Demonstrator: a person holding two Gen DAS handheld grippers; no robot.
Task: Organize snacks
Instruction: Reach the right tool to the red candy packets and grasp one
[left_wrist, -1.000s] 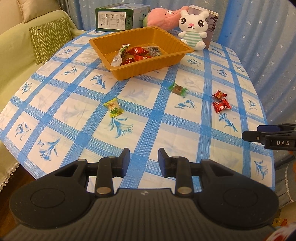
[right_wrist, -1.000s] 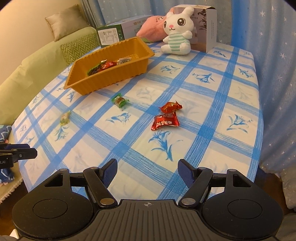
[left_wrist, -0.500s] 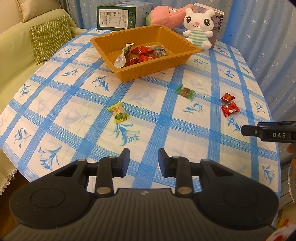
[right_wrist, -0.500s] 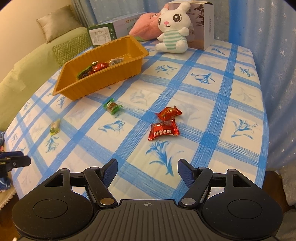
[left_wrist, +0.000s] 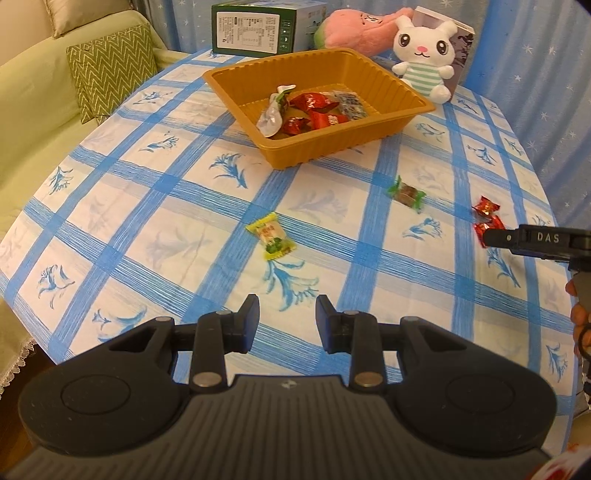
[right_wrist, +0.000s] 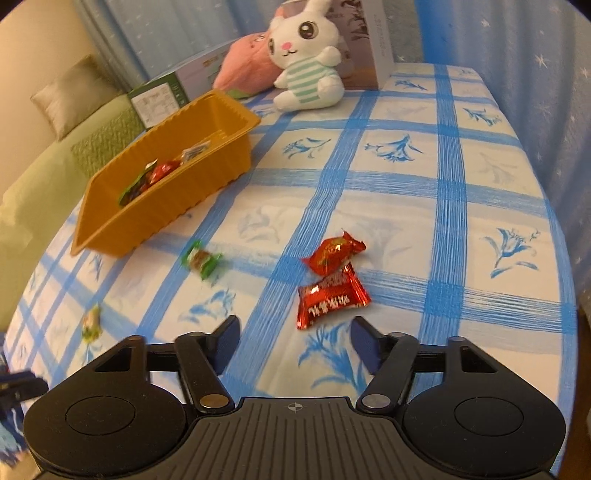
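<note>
You have brought both grippers in over the table, and the loose sweets sit closer to the fingers than a second ago. Your right gripper has just been closing its jaws a little; they stand half open with nothing between them, the flat red packet just beyond the tips and the twisted red sweet touching its far edge. Your left gripper is narrowly open and empty, lined up near the yellow-green sweet. That reads as two pickups about to begin. The green-ended toffee lies between them, and the orange tray on the far side already holds several shiny, crinkled wrappers.
</note>
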